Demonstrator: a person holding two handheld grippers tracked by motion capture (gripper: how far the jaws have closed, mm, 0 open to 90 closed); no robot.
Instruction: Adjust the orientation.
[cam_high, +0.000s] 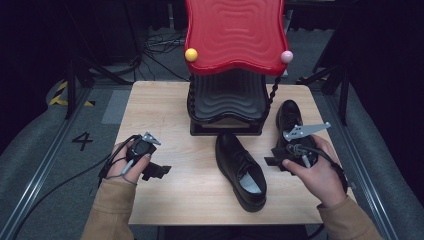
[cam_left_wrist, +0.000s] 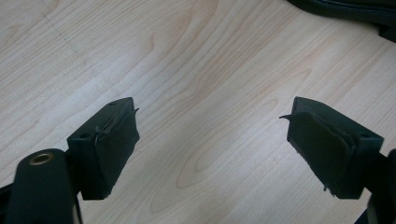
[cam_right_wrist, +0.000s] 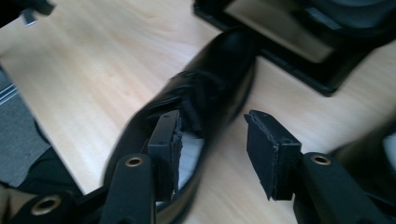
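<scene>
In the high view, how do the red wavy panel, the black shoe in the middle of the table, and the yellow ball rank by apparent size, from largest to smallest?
1. Red wavy panel, largest by far, though nearest the camera, which may enlarge it.
2. Black shoe.
3. Yellow ball, smallest.

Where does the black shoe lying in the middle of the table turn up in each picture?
High view: middle shoe, centre, just in front of the rack.
Left gripper view: a dark edge at the top right may be it; I cannot tell.
Right gripper view: shoe runs from centre to lower left.
Shared landmark: the rack's black base.
</scene>
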